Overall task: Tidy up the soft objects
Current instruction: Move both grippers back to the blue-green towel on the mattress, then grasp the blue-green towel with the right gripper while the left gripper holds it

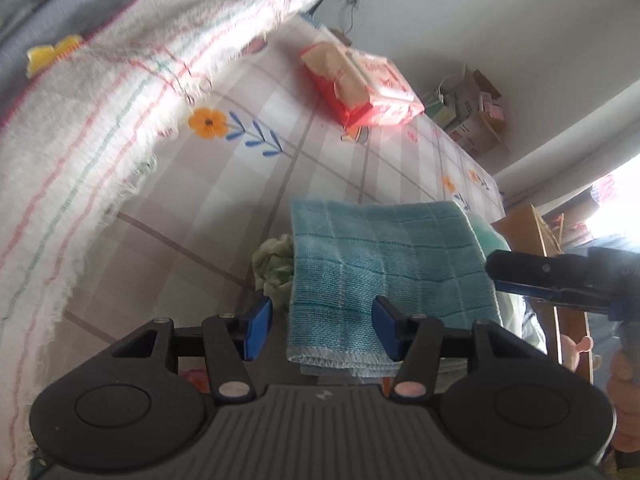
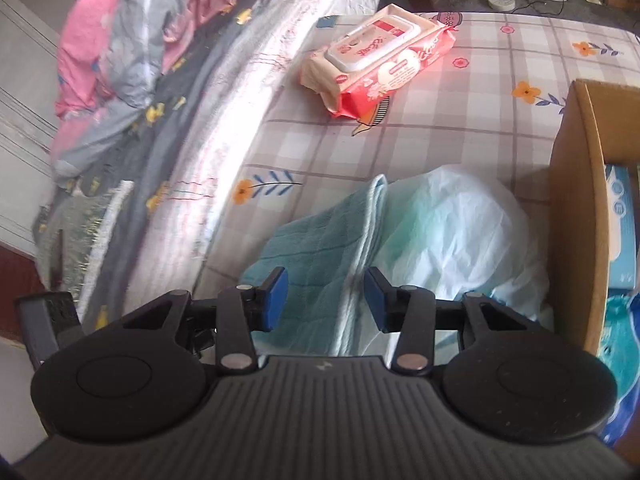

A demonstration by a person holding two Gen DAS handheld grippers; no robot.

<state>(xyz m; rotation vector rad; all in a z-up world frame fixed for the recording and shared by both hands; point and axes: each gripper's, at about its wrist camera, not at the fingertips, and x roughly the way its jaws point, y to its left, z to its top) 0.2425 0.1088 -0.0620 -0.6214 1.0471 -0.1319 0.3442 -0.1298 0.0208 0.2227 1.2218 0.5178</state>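
Observation:
A folded teal towel [image 1: 384,264] lies on the checked flowered sheet [image 1: 224,208], over a white plastic bag [image 2: 456,232]; it also shows in the right wrist view [image 2: 320,248]. My left gripper [image 1: 322,326] is open, its jaws on either side of the towel's near edge. My right gripper [image 2: 326,300] is open just above the towel and bag; it shows from the side in the left wrist view [image 1: 496,270]. A red and white wipes pack [image 1: 360,84] lies farther back, also in the right wrist view [image 2: 380,60].
A cardboard box [image 2: 580,216] stands at the right with blue packs inside. A white striped towel [image 1: 80,128] and a grey and pink quilt [image 2: 120,60] lie along the left. A crumpled green cloth [image 1: 274,266] sits beside the teal towel.

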